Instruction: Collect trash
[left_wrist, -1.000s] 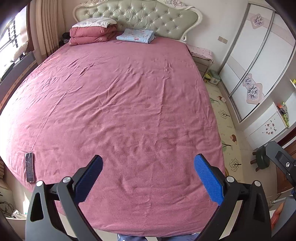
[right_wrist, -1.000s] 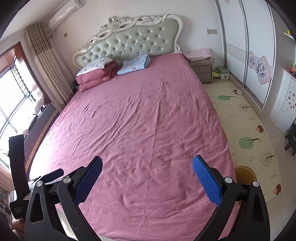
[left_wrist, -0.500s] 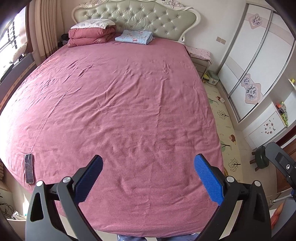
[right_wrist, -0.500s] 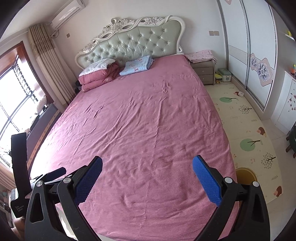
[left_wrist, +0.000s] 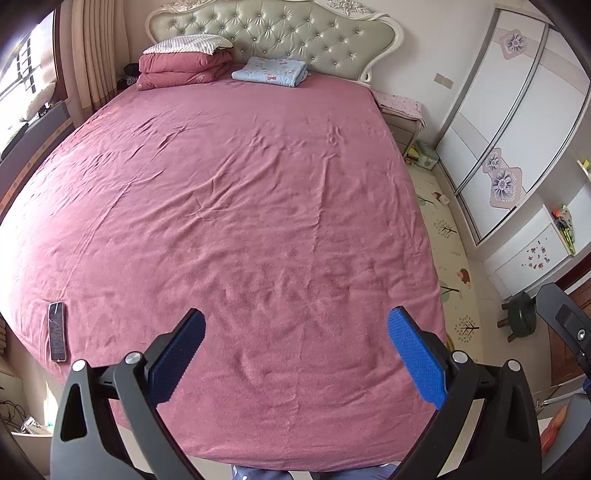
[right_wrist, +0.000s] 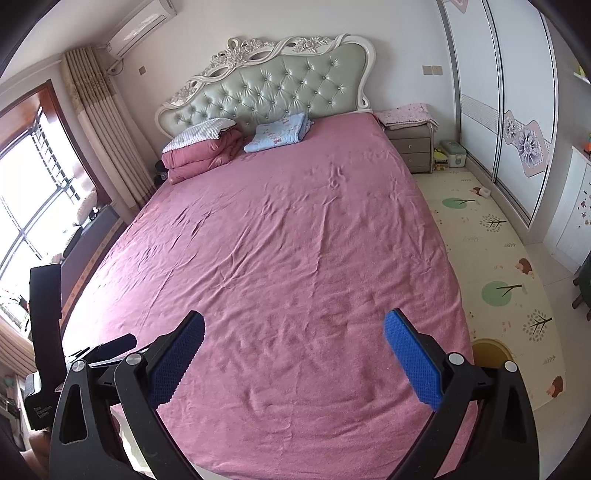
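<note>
The left wrist view shows a phone (left_wrist: 57, 331) lying flat near the left foot corner of the bed (left_wrist: 236, 206), close to the edge of the pink sheet; the right wrist view does not show it, since the other tool blocks that corner. The right wrist view alone shows the air conditioner (right_wrist: 142, 26) high on the wall, the full carved headboard (right_wrist: 269, 79) and a long stretch of play mat (right_wrist: 491, 266) along the right side of the bed. A small stool (left_wrist: 521, 315) beside the mat is clear only in the left wrist view.

The left gripper (left_wrist: 295, 332) has its jaws spread wide, blue pads facing inward, with nothing between them and nothing touched; it hangs above the foot end of the sheet. The right gripper (right_wrist: 293, 330) is just as wide apart and also empty, above the same end of the bed and a little toward the right side.

No piece of trash can be made out on the sheet or the mat in either view (a few small items by the wardrobe (right_wrist: 509, 96) are too small to tell). Folded quilts (right_wrist: 201, 151) and a blue folded blanket (right_wrist: 279, 131) lie against the headboard, well away from both tools. The middle of the bed is bare, wrinkled fabric. To the right, the mat runs between the bed edge and the wardrobe, with a nightstand (right_wrist: 410, 147) at its far end.
</note>
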